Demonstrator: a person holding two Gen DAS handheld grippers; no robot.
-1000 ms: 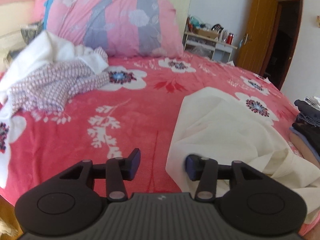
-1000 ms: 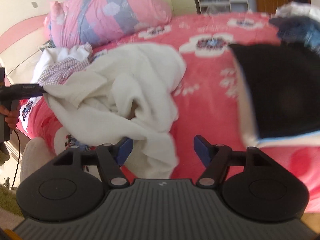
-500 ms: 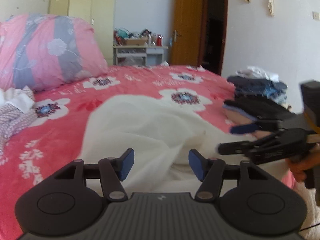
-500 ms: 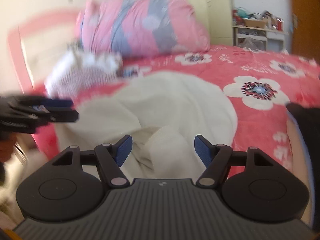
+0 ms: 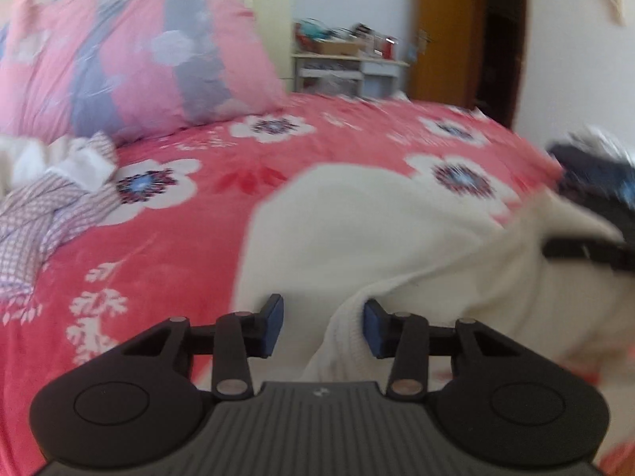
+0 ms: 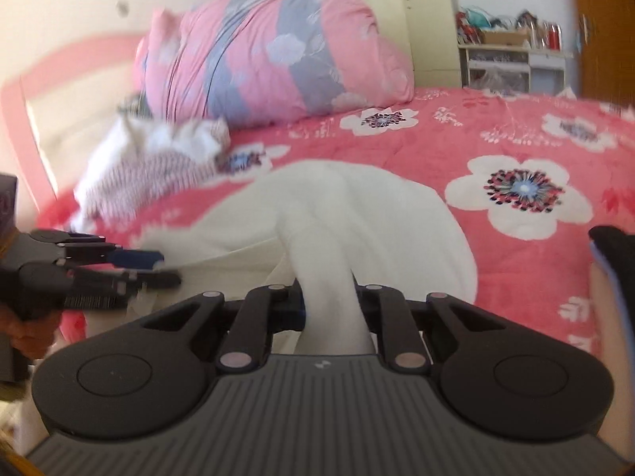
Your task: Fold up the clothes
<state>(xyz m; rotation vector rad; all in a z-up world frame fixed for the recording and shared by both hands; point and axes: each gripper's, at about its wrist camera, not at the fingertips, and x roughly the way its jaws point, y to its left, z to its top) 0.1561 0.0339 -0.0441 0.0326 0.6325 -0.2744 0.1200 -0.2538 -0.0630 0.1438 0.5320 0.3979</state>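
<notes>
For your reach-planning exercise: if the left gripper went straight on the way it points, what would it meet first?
Most likely the cream garment: a fold already lies between the open left gripper's fingers. Depth is blurred.

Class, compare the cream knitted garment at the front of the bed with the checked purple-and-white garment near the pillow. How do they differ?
The cream knitted garment is plain; the checked purple-and-white garment is patterned. The cream one is pinched in the right tool, with the left tool open around a fold; the checked one lies untouched, bunched with white cloth. Both are unfolded on the pink floral bedspread.

Rumpled cream-white garment (image 6: 357, 214) on the red floral bedspread (image 6: 496, 146), seemingly knitted.
</notes>
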